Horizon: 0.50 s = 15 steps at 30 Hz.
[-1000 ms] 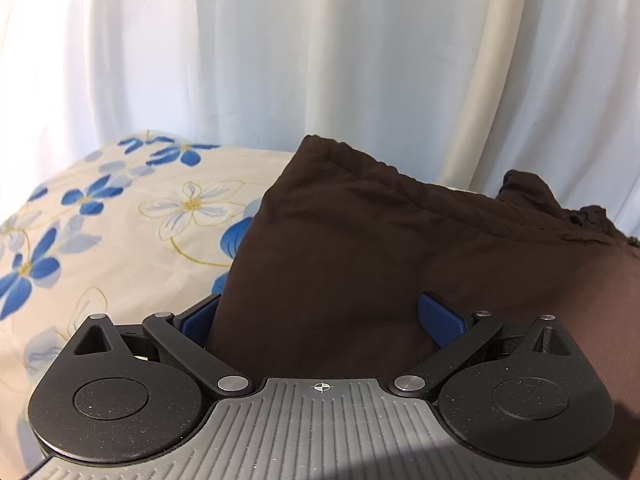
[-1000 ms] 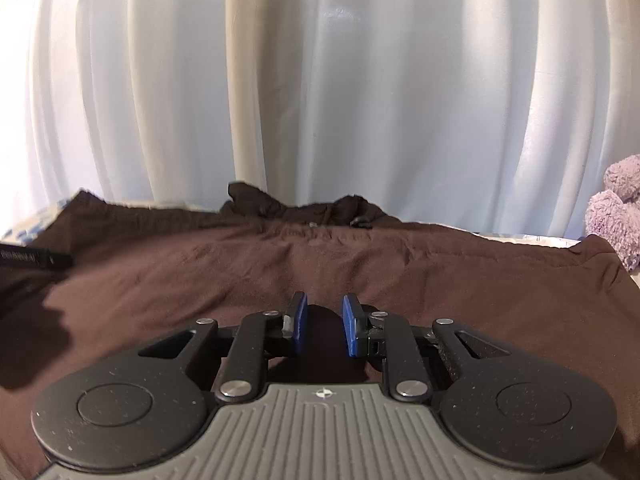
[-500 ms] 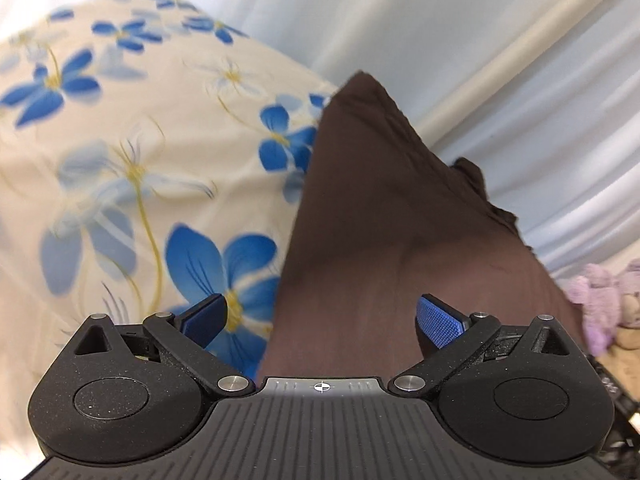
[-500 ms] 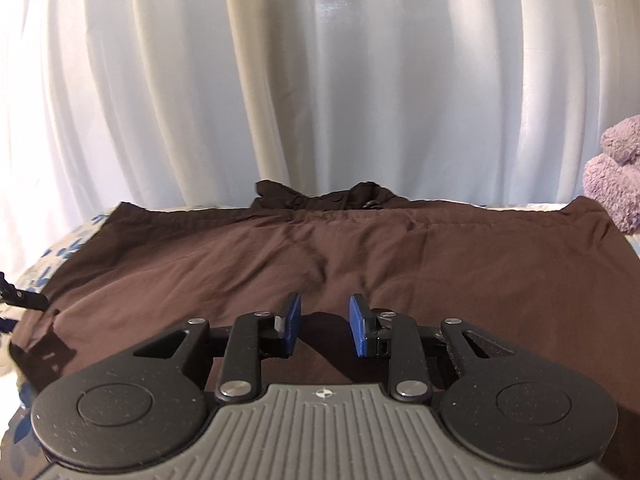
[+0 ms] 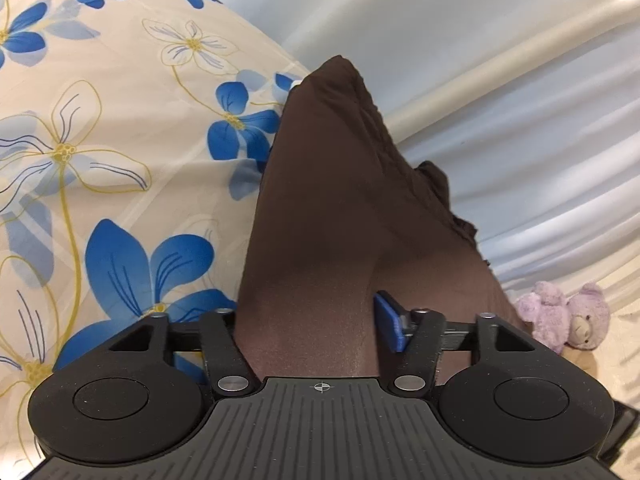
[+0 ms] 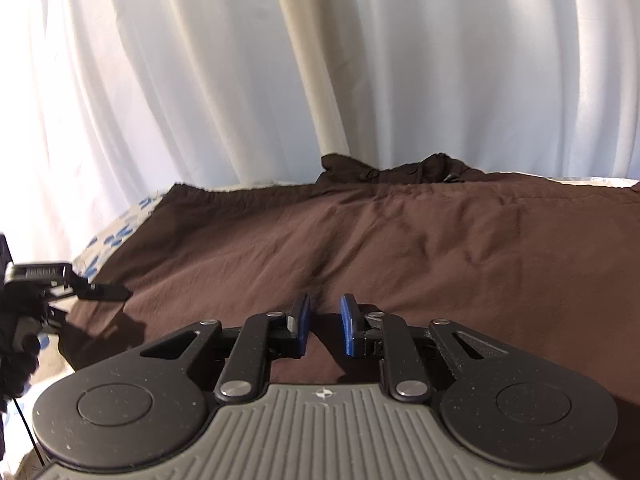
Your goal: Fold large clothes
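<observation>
A large dark brown garment lies spread on a floral bedsheet. In the left wrist view the garment runs away from me, and a raised fold of it fills the space between the jaws of my left gripper; the jaws stand partly closed around that fold. Only the right blue pad shows. My right gripper hovers over the garment's near part with a narrow gap between its blue pads and nothing in it. The left gripper shows at the garment's left edge.
White curtains hang behind the bed. A purple teddy bear lies at the right in the left wrist view. The sheet's blue flowers cover the bed left of the garment.
My left gripper has tilted down toward the bed and its jaws have narrowed around the garment's edge fold. My right gripper's pads have opened slightly and the view has turned a little left.
</observation>
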Available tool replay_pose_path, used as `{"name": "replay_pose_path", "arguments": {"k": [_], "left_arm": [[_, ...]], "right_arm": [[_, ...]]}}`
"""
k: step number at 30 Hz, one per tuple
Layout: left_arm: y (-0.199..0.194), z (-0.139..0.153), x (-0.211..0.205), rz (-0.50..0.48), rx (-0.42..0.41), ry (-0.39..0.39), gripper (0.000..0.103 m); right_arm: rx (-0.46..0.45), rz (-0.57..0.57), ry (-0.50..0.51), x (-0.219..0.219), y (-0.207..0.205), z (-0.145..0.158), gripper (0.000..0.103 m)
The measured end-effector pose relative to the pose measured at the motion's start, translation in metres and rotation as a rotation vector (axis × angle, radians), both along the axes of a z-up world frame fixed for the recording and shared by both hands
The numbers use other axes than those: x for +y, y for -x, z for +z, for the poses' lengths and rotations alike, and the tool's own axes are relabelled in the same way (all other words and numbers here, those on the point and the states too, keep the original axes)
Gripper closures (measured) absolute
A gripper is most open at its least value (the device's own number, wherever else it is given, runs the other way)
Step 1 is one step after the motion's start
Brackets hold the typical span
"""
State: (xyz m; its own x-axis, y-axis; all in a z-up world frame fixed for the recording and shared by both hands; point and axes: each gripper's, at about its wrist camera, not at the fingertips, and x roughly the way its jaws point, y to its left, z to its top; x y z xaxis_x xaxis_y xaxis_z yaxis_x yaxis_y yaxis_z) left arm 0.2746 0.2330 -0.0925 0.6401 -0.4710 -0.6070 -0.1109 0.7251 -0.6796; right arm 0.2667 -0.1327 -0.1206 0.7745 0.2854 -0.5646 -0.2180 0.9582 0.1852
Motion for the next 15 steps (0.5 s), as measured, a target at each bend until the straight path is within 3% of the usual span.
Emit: {"name": "replay_pose_path", "arguments": {"k": [1,4,5,6,8,9,13,15], "left_arm": [[0.002,0.003,0.003,-0.001,-0.008,0.027,0.058],[0.008,0.011,0.008,-0.002,-0.058,0.092,0.06],[0.008,0.011,0.008,0.001,-0.067,0.09,0.057],[0.006,0.008,0.007,0.014,-0.062,0.084,0.045],[0.0,-0.002,0.004,0.027,-0.021,0.095,0.04],[-0.001,-0.005,0.003,0.03,-0.016,0.091,0.042],[0.001,0.003,0.008,0.025,-0.031,0.127,0.068],[0.003,0.014,0.007,0.003,-0.051,0.114,0.071]], "right_arm": [[0.006,0.01,0.026,0.005,0.0,-0.003,0.088],[0.023,0.019,0.079,0.018,-0.003,-0.005,0.089],[0.025,0.018,0.074,0.019,-0.002,-0.002,0.09],[0.021,0.023,0.061,0.02,-0.001,0.001,0.09],[0.001,0.034,0.058,0.026,0.0,0.003,0.09],[0.002,0.028,0.073,0.029,-0.001,0.0,0.09],[0.023,0.014,0.111,0.035,-0.003,-0.01,0.09],[0.024,0.004,0.101,0.033,-0.001,-0.002,0.092]]}}
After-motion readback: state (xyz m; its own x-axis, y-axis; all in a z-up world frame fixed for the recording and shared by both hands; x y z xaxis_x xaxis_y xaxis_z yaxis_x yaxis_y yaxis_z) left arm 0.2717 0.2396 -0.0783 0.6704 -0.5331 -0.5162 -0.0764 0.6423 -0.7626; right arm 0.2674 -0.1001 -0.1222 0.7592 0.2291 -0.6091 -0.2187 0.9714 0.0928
